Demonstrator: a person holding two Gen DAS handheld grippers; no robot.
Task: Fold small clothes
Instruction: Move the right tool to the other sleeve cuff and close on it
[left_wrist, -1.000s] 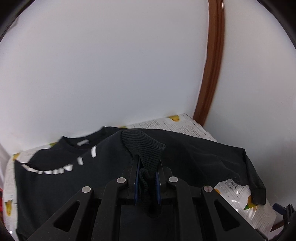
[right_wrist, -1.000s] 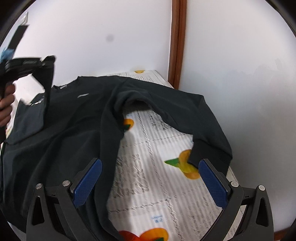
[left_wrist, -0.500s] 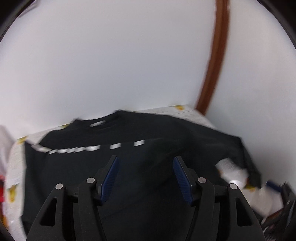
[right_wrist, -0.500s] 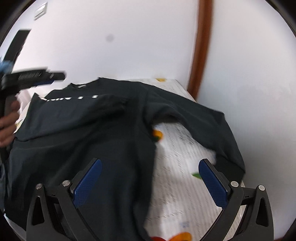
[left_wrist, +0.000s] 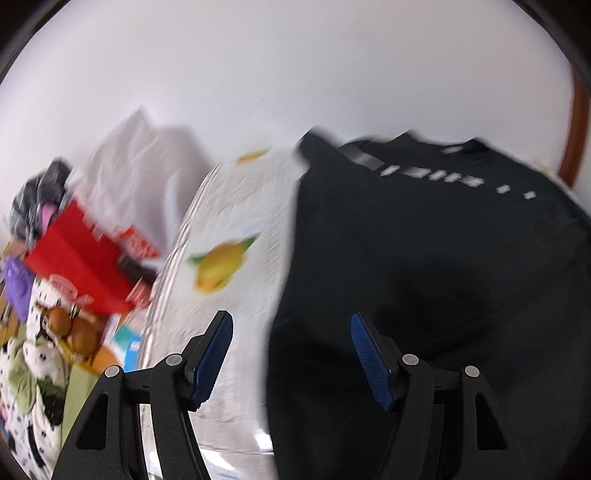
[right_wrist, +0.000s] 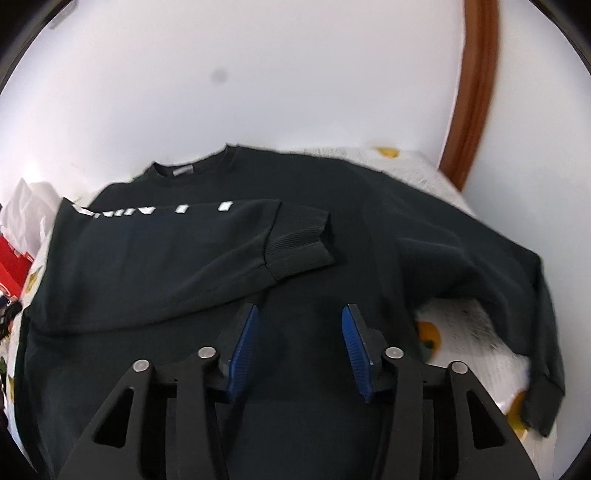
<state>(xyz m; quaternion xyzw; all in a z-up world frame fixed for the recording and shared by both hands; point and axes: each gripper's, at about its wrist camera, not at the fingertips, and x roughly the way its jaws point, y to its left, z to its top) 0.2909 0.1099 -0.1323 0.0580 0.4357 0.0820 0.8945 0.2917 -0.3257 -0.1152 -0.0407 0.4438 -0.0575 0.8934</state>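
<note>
A black sweatshirt (right_wrist: 332, 229) with white lettering lies flat on a fruit-print tablecloth (left_wrist: 229, 229). Its left sleeve (right_wrist: 184, 251) is folded across the chest, the ribbed cuff (right_wrist: 299, 243) near the middle. The other sleeve (right_wrist: 498, 266) trails off to the right, and its cuff (right_wrist: 546, 406) lies near the table edge. My left gripper (left_wrist: 291, 319) hovers over the sweatshirt's (left_wrist: 424, 240) left edge in a blurred view, jaws opening, gripping nothing. My right gripper (right_wrist: 300, 310) hangs above the shirt's body below the cuff, its jaws closing with no fabric pinched between them.
Left of the table are a red box (left_wrist: 74, 254), a white bag (left_wrist: 129, 166) and a spotted cloth (left_wrist: 37, 369). A white wall stands close behind, with a brown wooden trim (right_wrist: 472, 92) at the right corner.
The left gripper let go of the sleeve cuff, opened and swung left to the shirt's edge. The sleeve now lies across the chest. The right gripper moved left over the body and narrowed.
</note>
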